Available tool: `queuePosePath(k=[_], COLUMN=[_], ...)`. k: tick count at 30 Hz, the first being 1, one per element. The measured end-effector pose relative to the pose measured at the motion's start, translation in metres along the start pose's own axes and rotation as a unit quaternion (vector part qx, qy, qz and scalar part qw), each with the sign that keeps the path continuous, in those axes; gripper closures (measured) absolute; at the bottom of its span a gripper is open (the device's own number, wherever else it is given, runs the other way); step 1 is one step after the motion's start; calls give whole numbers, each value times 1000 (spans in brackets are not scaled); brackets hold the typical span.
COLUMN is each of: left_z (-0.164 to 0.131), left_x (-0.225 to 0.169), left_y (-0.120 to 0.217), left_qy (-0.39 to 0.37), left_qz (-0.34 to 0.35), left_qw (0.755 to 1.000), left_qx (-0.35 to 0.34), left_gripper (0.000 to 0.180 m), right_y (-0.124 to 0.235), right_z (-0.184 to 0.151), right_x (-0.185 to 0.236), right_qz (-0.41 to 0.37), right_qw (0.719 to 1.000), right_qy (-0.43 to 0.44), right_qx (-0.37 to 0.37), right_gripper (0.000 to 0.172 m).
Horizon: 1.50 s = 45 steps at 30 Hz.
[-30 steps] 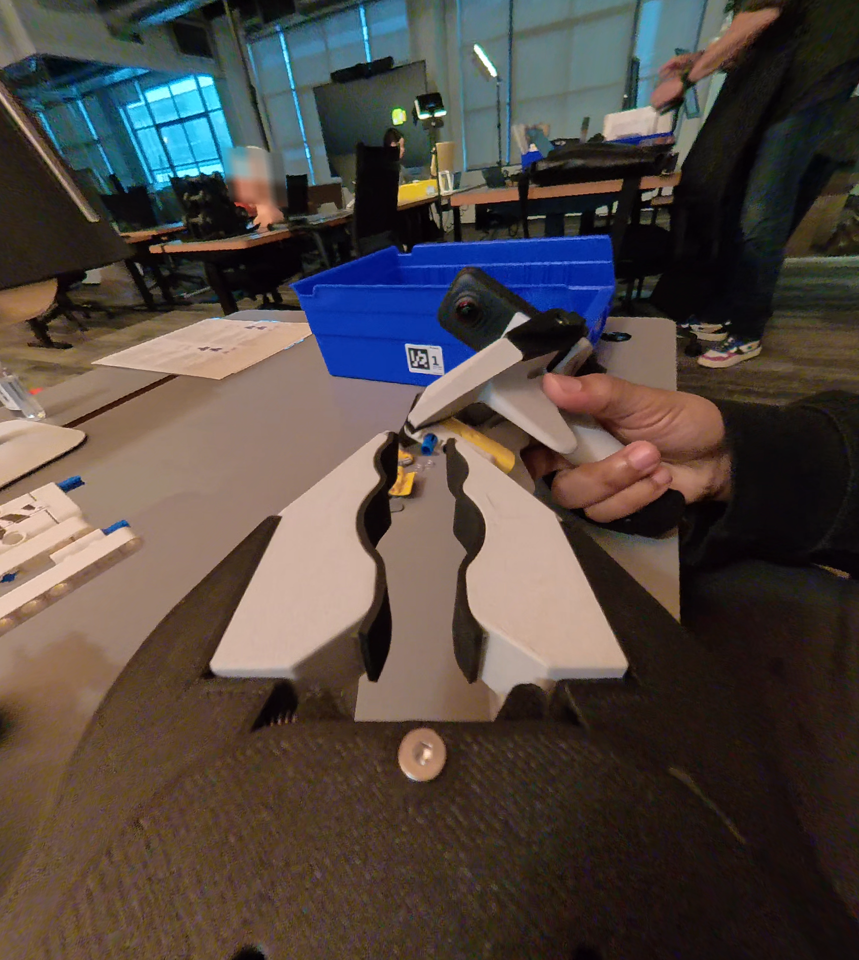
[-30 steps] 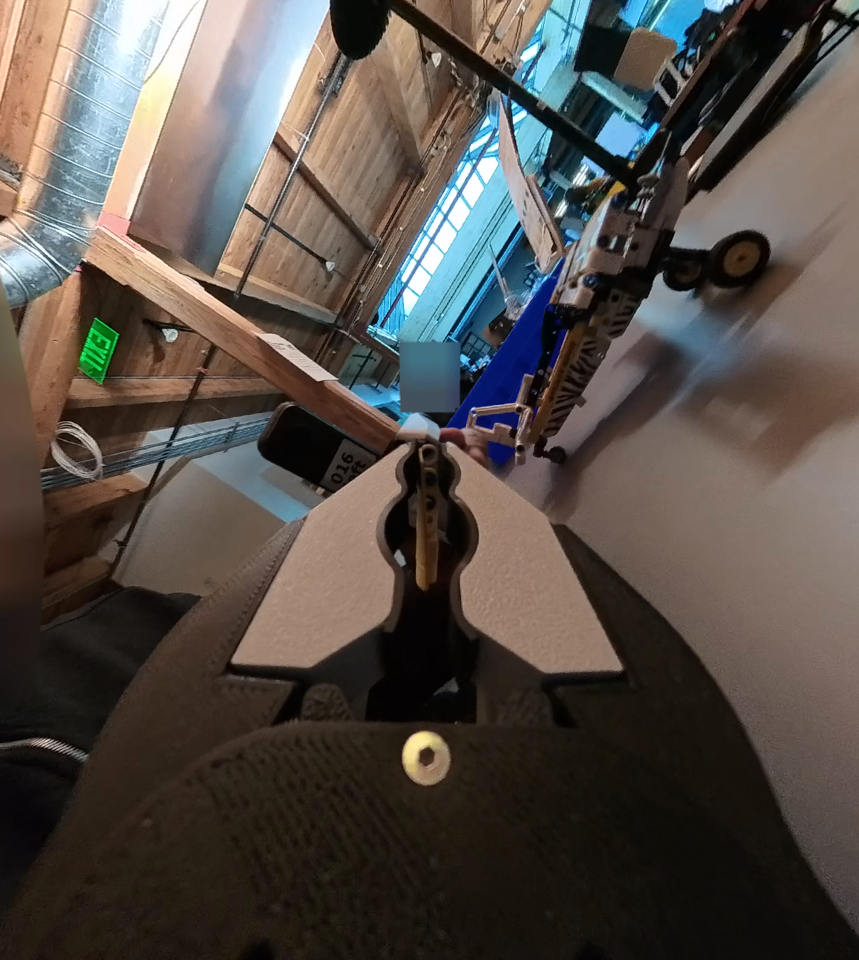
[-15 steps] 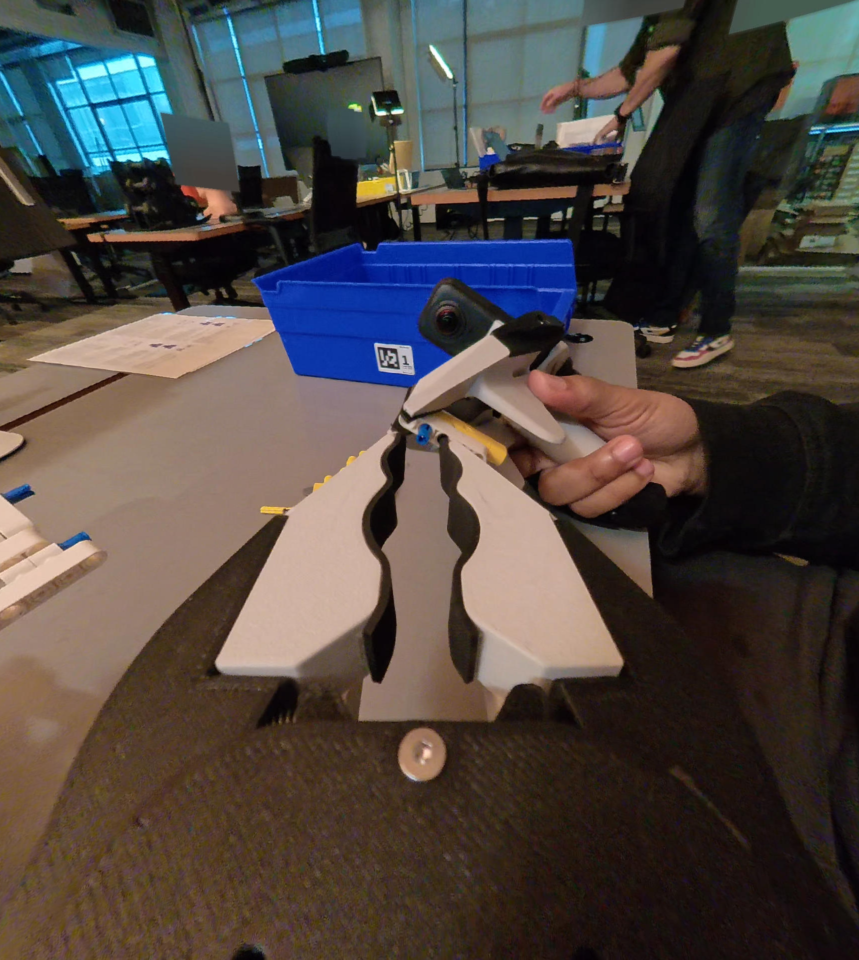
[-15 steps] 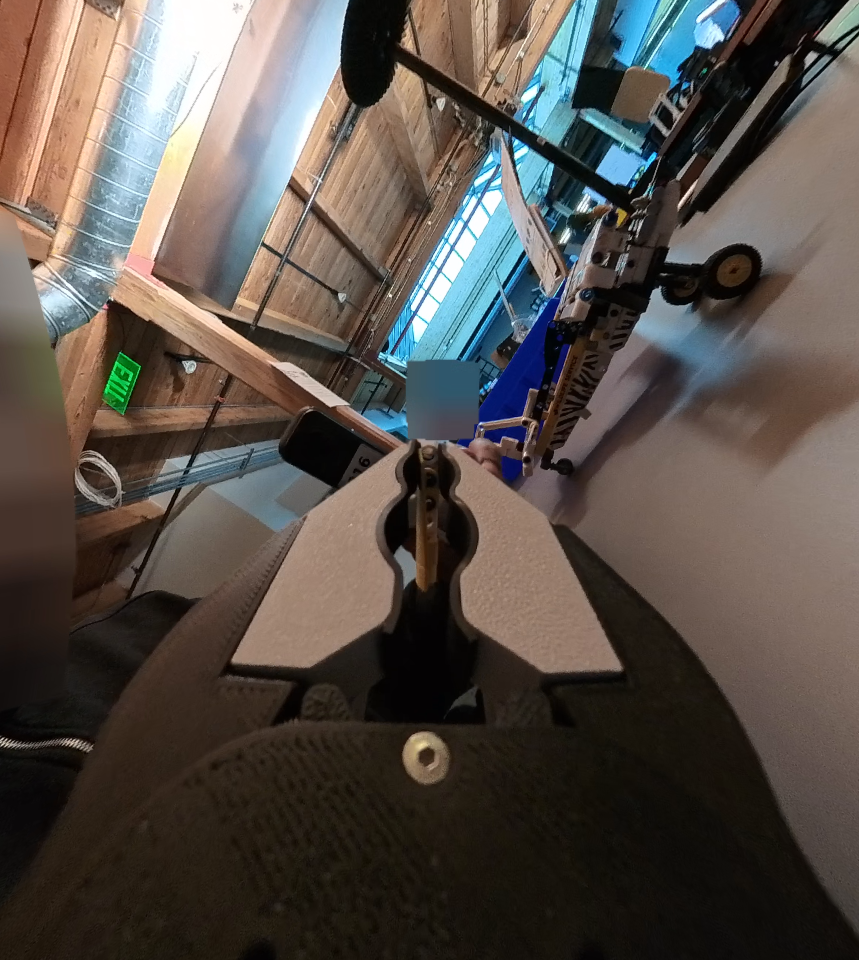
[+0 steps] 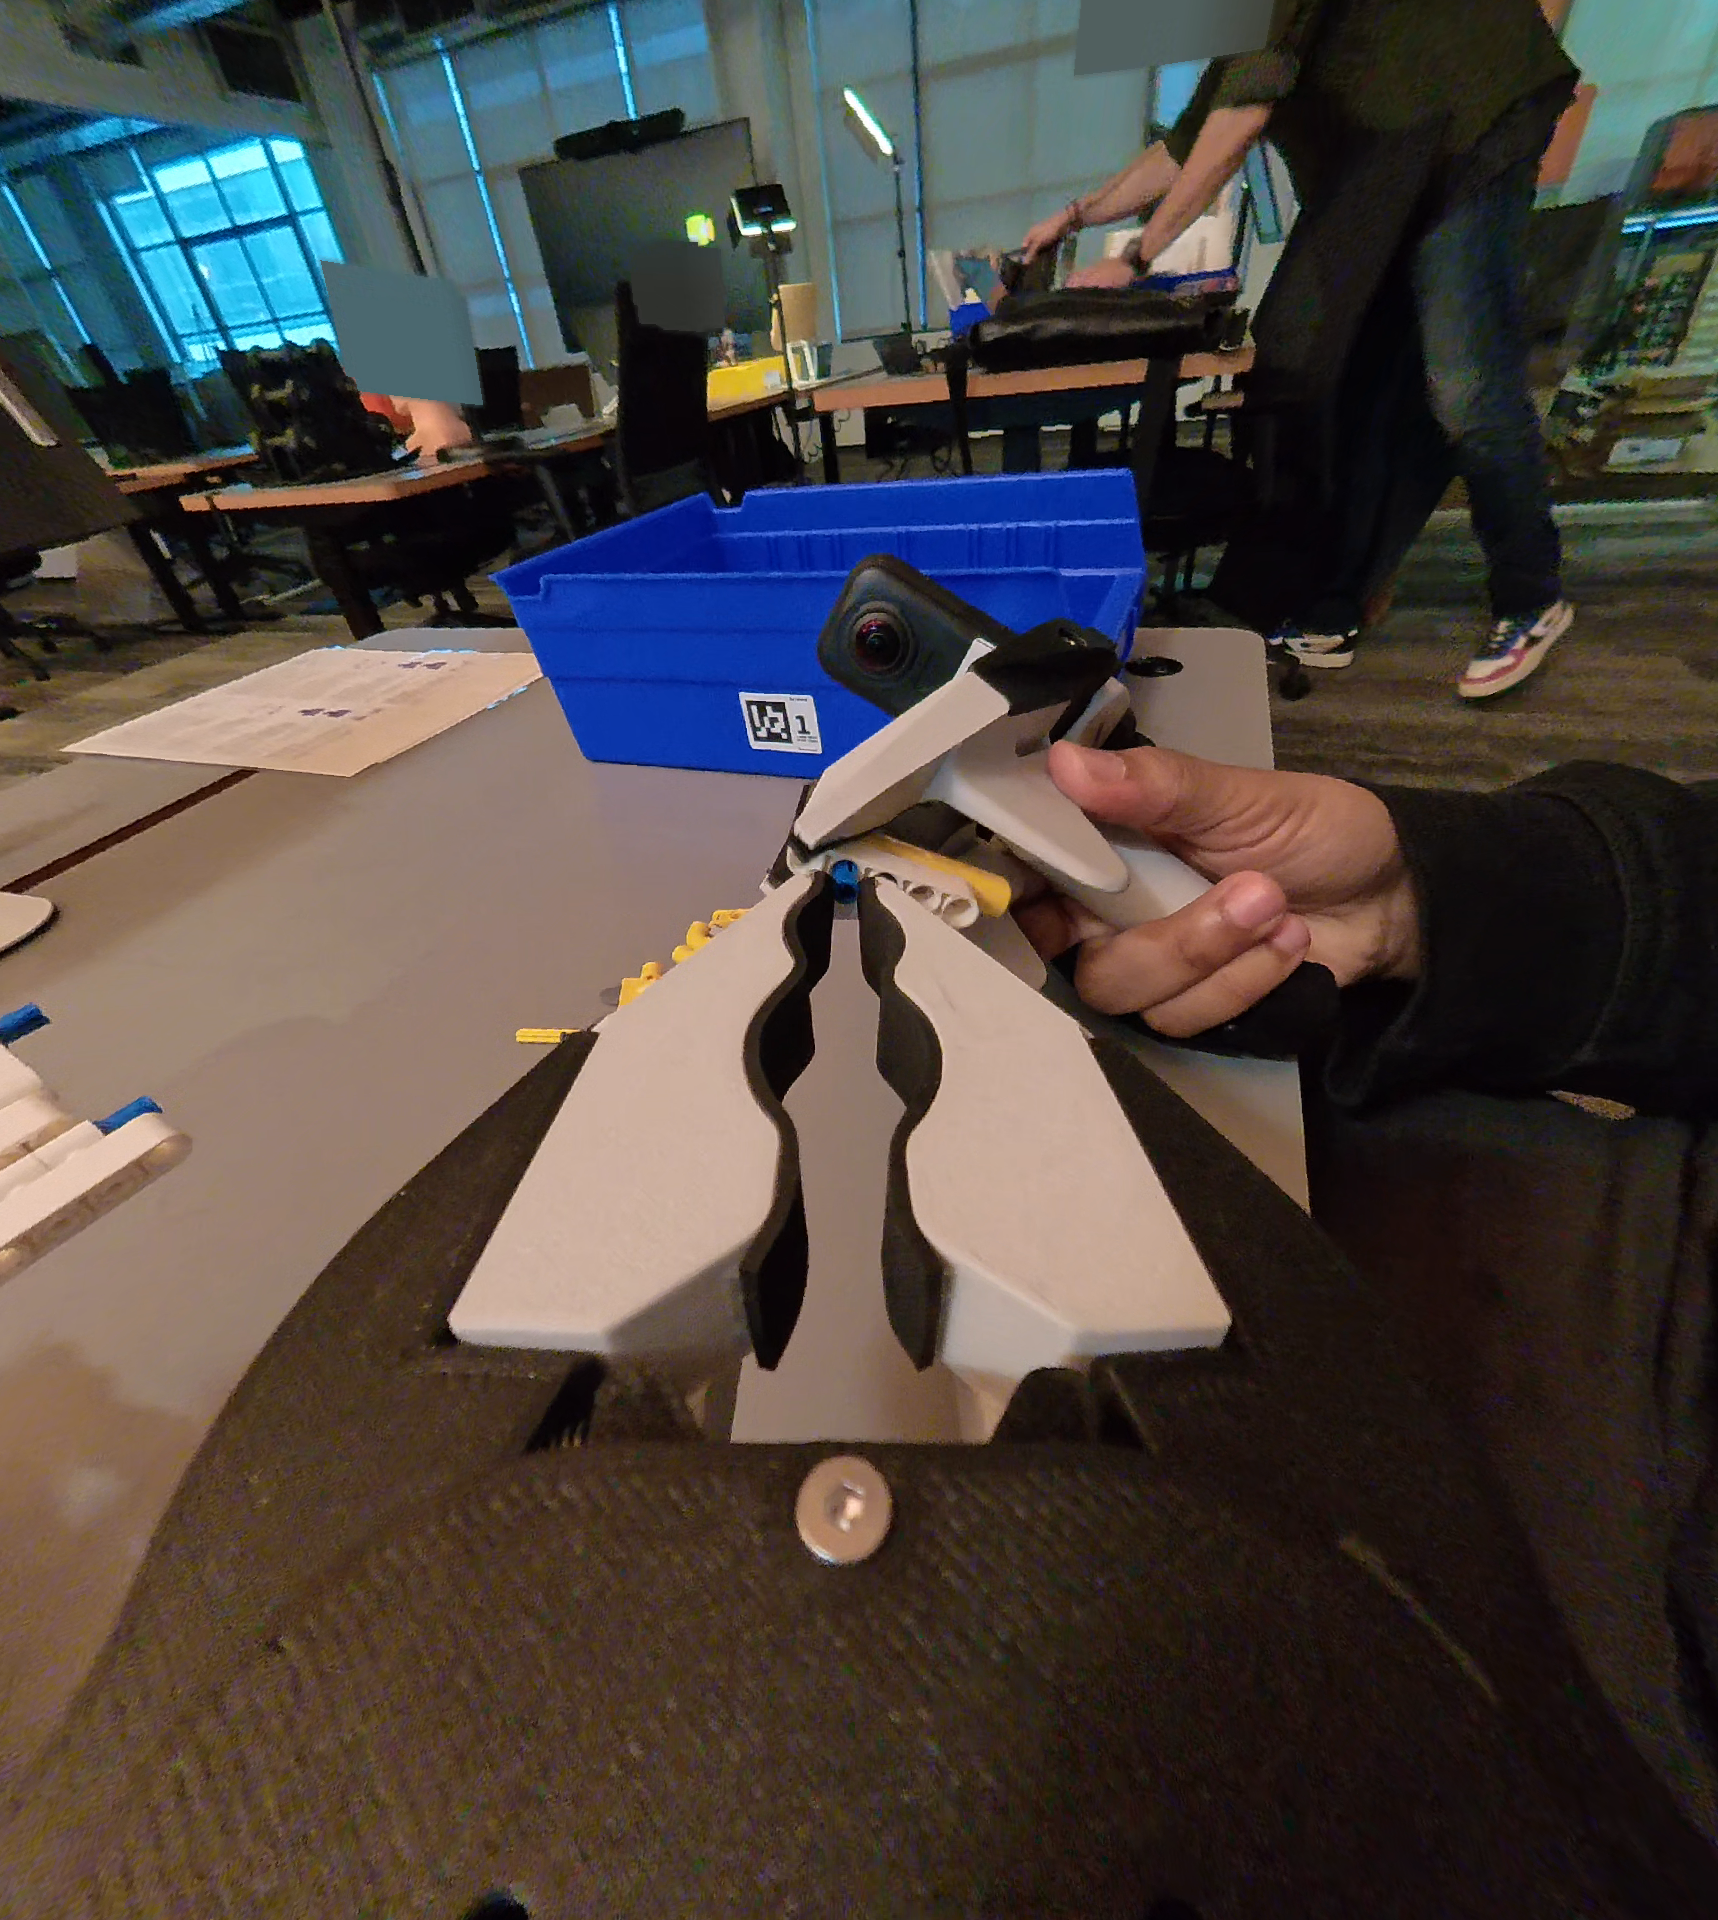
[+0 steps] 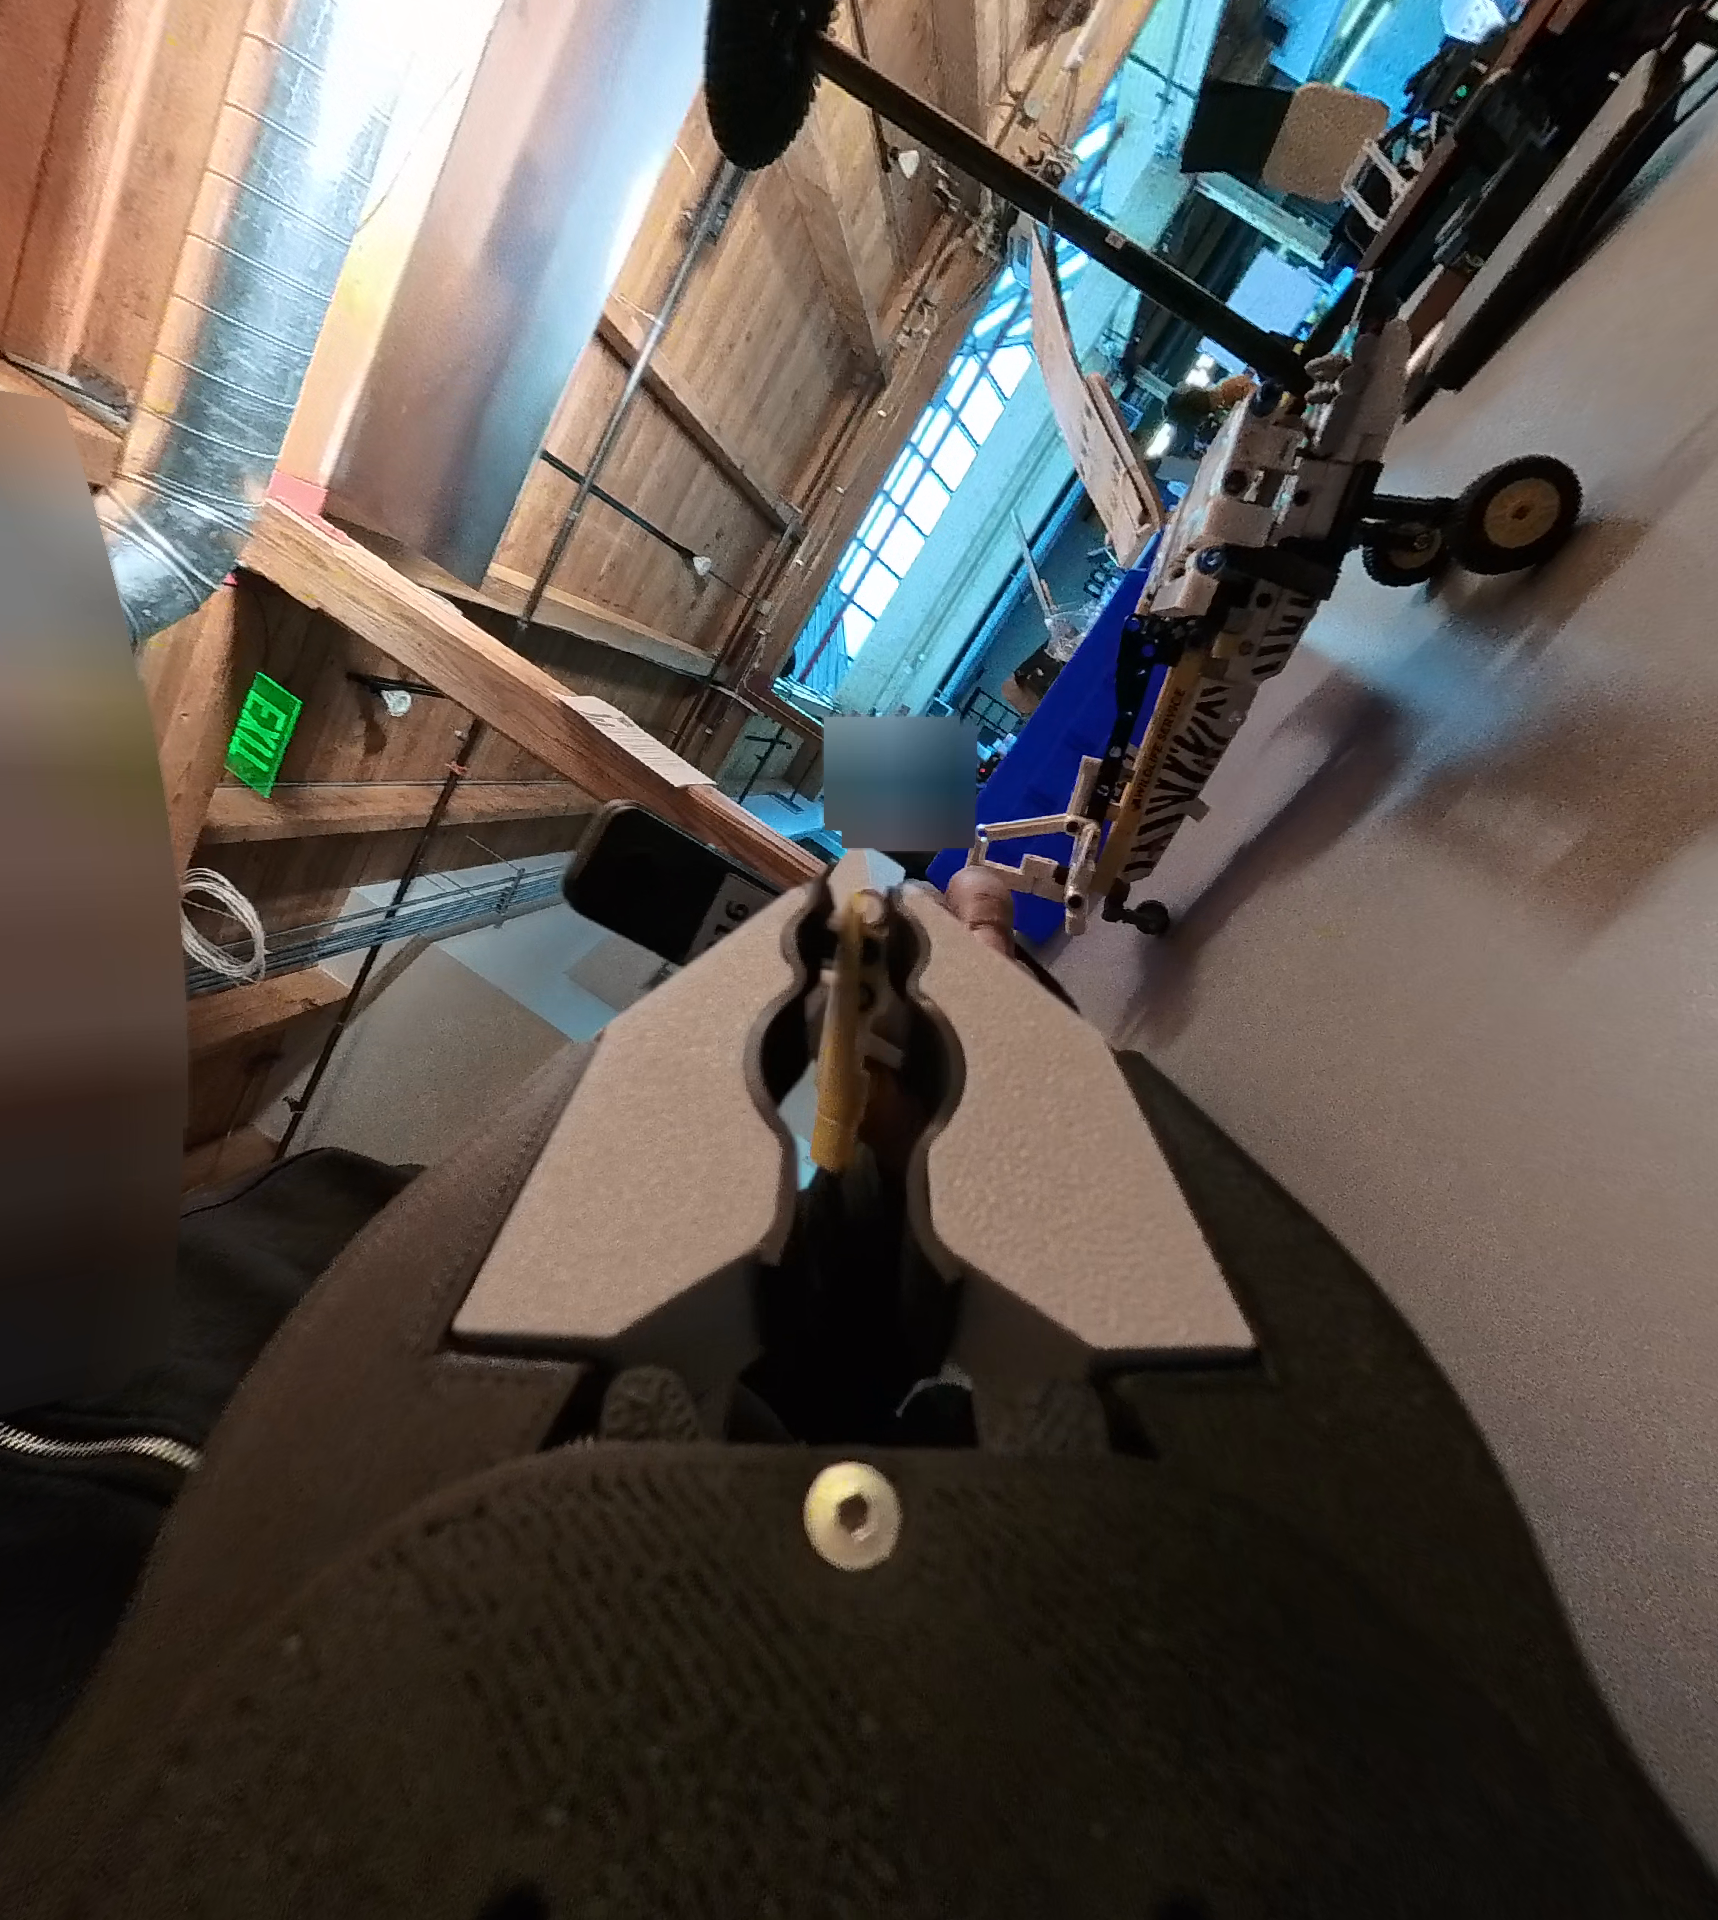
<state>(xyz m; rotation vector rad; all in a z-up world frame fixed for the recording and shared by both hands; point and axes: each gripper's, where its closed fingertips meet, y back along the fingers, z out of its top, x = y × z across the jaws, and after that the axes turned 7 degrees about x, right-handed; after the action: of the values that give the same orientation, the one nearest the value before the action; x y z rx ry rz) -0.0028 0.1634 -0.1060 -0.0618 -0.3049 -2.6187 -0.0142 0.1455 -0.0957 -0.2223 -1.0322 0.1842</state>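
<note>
Two grippers are being brought tip to tip. The blue pin (image 5: 842,878) is being pinched by the left gripper (image 5: 842,896) at twelve o'clock, seated in the white-and-yellow beam (image 5: 928,883) clamped by the right gripper (image 5: 801,831), its length running toward three o'clock.

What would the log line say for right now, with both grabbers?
left gripper: shut on blue pin | right gripper: shut on yellow-and-white beam piece | blue bin behind | grey table
</note>
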Motion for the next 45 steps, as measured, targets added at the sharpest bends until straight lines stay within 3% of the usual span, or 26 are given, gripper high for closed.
queuePosePath(k=[2,5,10,13,15,33,45], left_z=[2,4,6,6,6,8,6], left_x=[1,3,5,3,2,1,1], left_y=[2,5,8,7,6,7,2], left_qy=[3,19,27,14,10,3,38], left_qz=[0,-5,-6,-4,-3,1,-14], left_qw=[1000,1000,999,999,999,999,999], left_qx=[-7,-21,-32,-30,-30,-35,-18], left_gripper=[180,180,180,180,180,180,179], right_y=[3,12,11,9,9,9,13], right_z=[4,13,6,2,2,0,4], right_x=[5,10,8,9,7,4,5], right_qz=[17,23,14,23,16,-1,2], right_qw=[1000,999,999,1000,1000,1000,1000], right_qy=[5,17,14,8,6,8,1], right_qx=[-14,-45,-26,-9,-9,-2,-12], right_gripper=[132,120,130,161,166,167,168])
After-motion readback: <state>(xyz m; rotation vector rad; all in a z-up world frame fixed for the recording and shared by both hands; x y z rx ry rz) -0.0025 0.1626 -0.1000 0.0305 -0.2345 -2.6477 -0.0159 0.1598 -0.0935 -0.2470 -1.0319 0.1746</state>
